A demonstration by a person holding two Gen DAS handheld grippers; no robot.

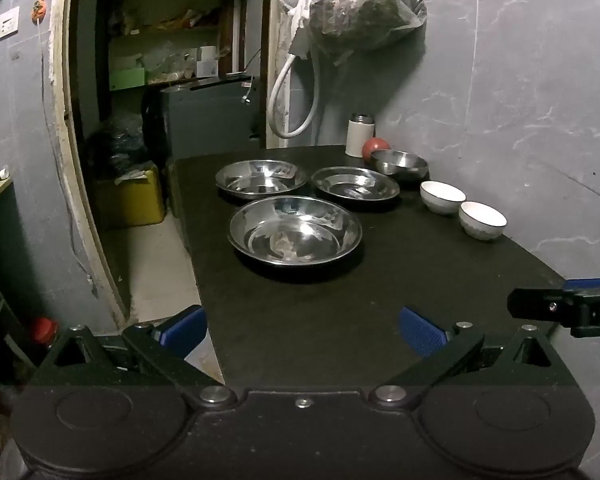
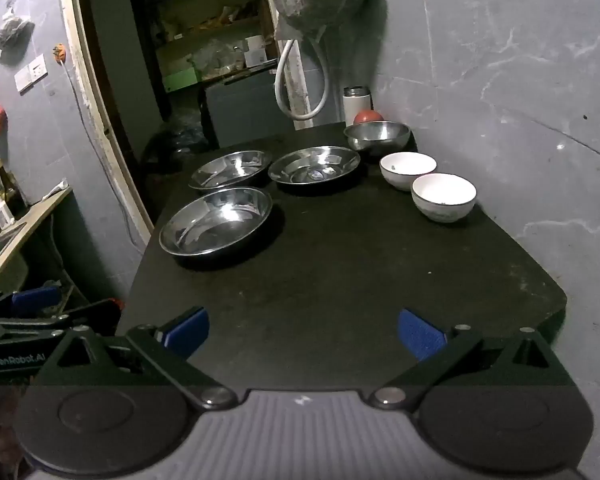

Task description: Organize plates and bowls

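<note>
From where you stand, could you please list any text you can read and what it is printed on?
"GenRobot.AI": on the body of the left claw, seen from the right wrist view.
"D": a cut-off letter on the right claw, at the edge of the left wrist view.
Boxes on the shelf: too blurred to read.

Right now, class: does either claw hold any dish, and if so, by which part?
Nothing is held. The left claw and the right claw both stand open over the bare table, short of the dishes.
</note>
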